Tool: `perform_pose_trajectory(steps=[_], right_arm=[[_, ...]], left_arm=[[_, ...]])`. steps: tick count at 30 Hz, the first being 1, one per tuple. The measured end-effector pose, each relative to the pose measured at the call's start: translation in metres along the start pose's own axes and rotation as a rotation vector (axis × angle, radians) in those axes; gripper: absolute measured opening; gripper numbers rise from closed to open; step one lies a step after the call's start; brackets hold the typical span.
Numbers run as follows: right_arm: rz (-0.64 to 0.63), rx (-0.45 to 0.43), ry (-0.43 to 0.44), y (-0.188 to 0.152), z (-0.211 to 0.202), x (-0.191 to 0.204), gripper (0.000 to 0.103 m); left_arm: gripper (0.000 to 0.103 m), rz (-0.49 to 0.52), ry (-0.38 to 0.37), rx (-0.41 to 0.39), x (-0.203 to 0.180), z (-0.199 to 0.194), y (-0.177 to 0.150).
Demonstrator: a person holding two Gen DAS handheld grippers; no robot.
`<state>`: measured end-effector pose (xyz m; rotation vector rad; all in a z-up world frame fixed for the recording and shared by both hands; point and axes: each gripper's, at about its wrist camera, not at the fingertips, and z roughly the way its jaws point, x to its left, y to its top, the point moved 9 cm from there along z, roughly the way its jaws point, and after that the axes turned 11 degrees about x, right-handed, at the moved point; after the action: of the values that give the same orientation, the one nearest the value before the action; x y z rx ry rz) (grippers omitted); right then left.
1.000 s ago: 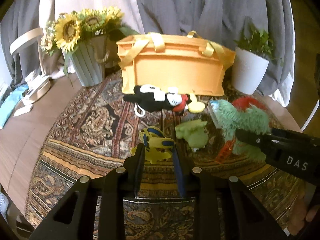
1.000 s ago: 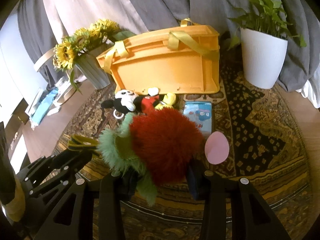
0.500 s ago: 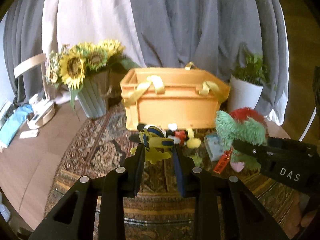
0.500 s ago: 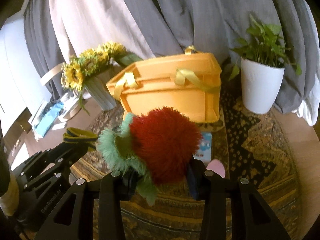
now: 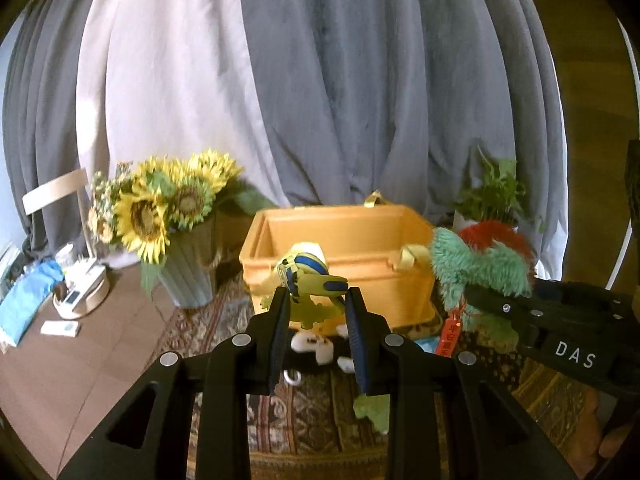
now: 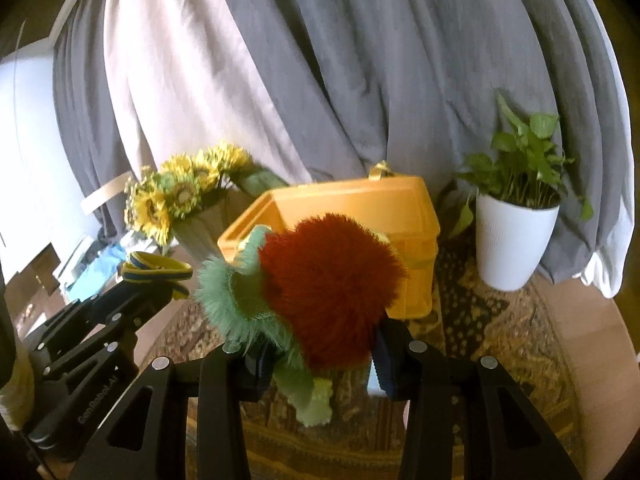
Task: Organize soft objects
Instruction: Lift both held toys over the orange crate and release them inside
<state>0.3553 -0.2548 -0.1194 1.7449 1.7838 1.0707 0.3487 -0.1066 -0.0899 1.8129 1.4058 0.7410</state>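
My left gripper [image 5: 316, 300] is shut on a small yellow and blue plush toy [image 5: 310, 280], held in the air in front of the open orange crate [image 5: 340, 256]. My right gripper [image 6: 320, 350] is shut on a fuzzy green and red plush [image 6: 320, 280], also lifted near the crate [image 6: 360, 208]. That plush shows at the right in the left wrist view [image 5: 476, 264]. A black and white mouse plush [image 5: 316, 348] and a light green plush [image 5: 374, 408] lie on the patterned rug [image 5: 312, 412] below.
A vase of sunflowers [image 5: 168, 216] stands left of the crate. A white pot with a green plant [image 6: 516, 236] stands to its right. Grey and white curtains hang behind. A wooden floor with small items [image 5: 60, 308] lies at the left.
Both grippers have risen with their plush toys and moved toward the crate. The crate's open top is now in sight, and the rug toys have dropped low in view.
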Motion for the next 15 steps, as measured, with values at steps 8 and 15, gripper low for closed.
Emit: perform_pose_trajectory(steps=[8,15], right_arm=[[-0.004,-0.062,-0.01,0.032,-0.003,0.003,0.042],[-0.005,-0.103,-0.009,0.061,0.0,0.002,0.042]], left_arm=[[0.029,0.009,-0.007,-0.048,0.004,0.001,0.032],[0.029,0.016,-0.005,-0.091,0.007,0.007,0.06]])
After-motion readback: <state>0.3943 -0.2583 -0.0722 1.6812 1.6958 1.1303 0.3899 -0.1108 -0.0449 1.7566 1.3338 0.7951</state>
